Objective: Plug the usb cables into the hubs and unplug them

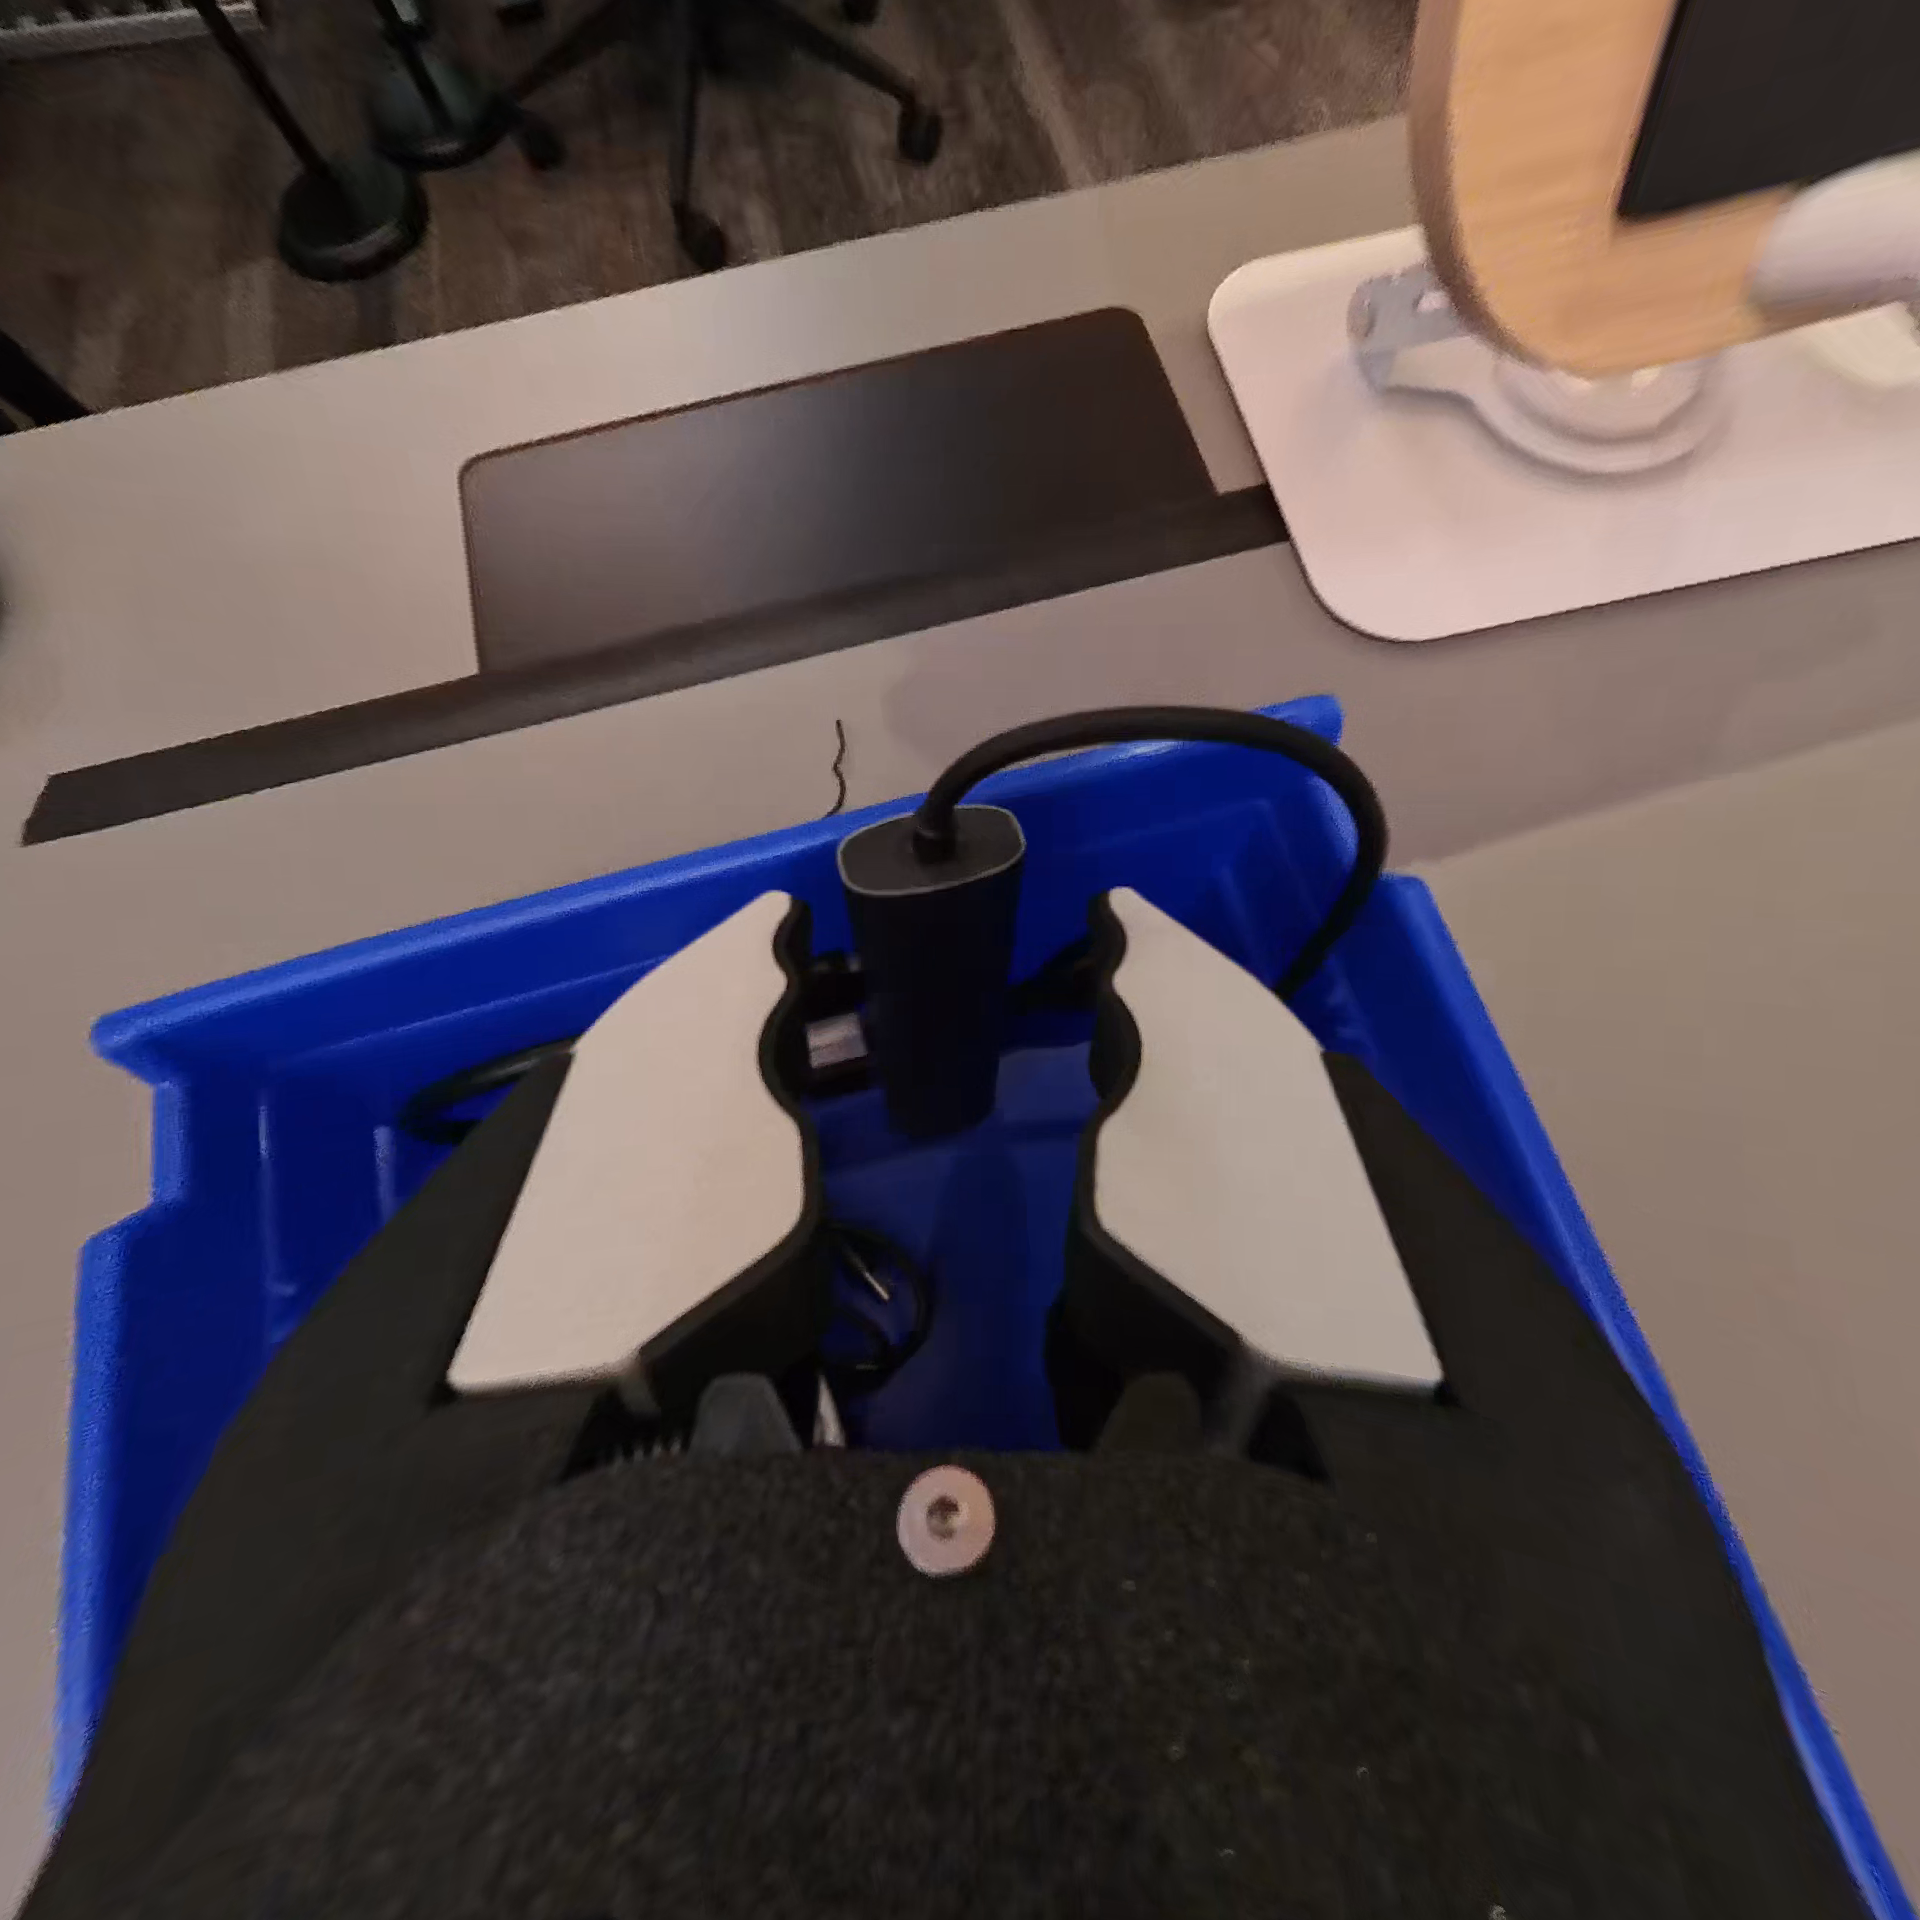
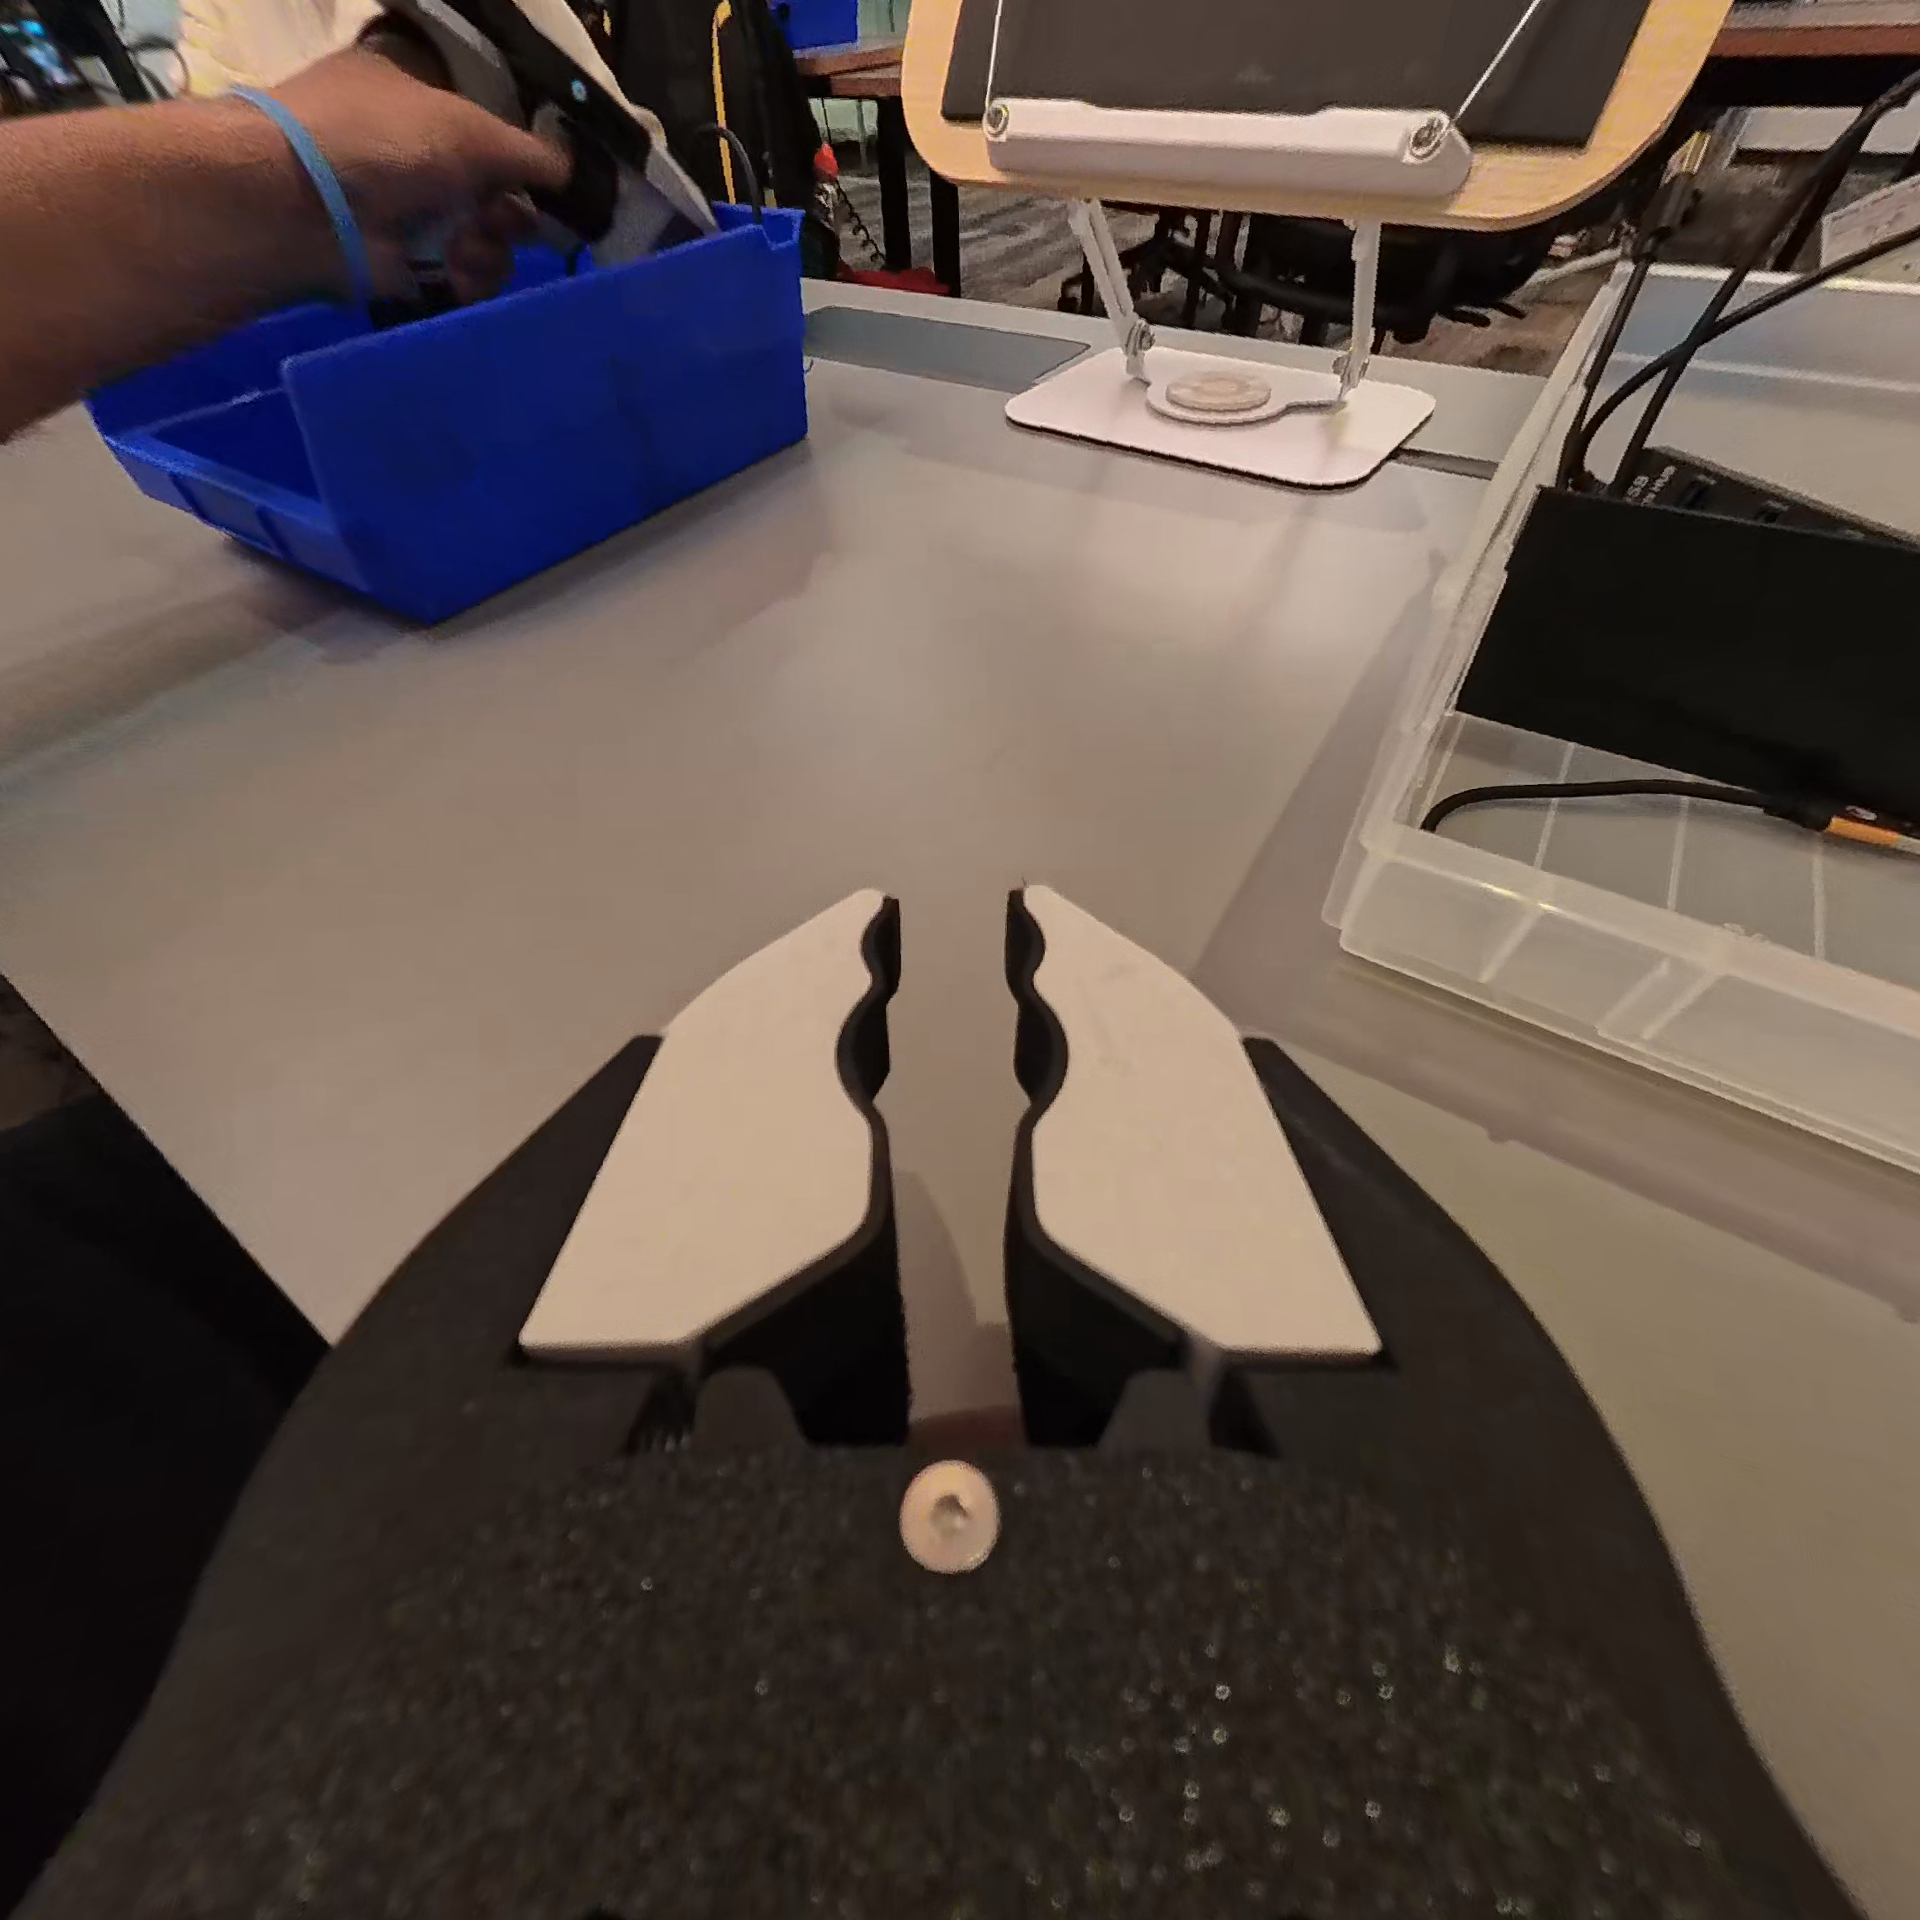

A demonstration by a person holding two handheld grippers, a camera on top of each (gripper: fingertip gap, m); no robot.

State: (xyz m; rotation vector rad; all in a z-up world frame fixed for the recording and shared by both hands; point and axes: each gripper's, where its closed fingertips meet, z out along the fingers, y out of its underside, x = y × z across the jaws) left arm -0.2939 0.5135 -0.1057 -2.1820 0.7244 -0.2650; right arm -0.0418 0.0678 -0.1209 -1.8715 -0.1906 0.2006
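In the left wrist view my left gripper [image 1: 948, 914] reaches down into a blue bin [image 1: 436, 997]. Its fingers stand apart on either side of a black USB hub [image 1: 935, 966] that stands on end near the bin's far wall. The hub's black cable [image 1: 1340, 800] loops over the rim. A small USB plug [image 1: 831, 1039] shows left of the hub. My right gripper [image 2: 951, 909] hovers low over the grey table with a narrow gap between its fingers and nothing in it. A larger black hub [image 2: 1704, 634] with cables plugged in sits in a clear plastic box [image 2: 1558, 935].
In the right wrist view a hand [image 2: 395, 177] holds the left gripper in the blue bin [image 2: 540, 447] at the far left. A wood-and-white stand [image 2: 1226, 416] sits at the table's back. A dark mat [image 1: 821, 488] lies beyond the bin. Office chairs stand behind the table.
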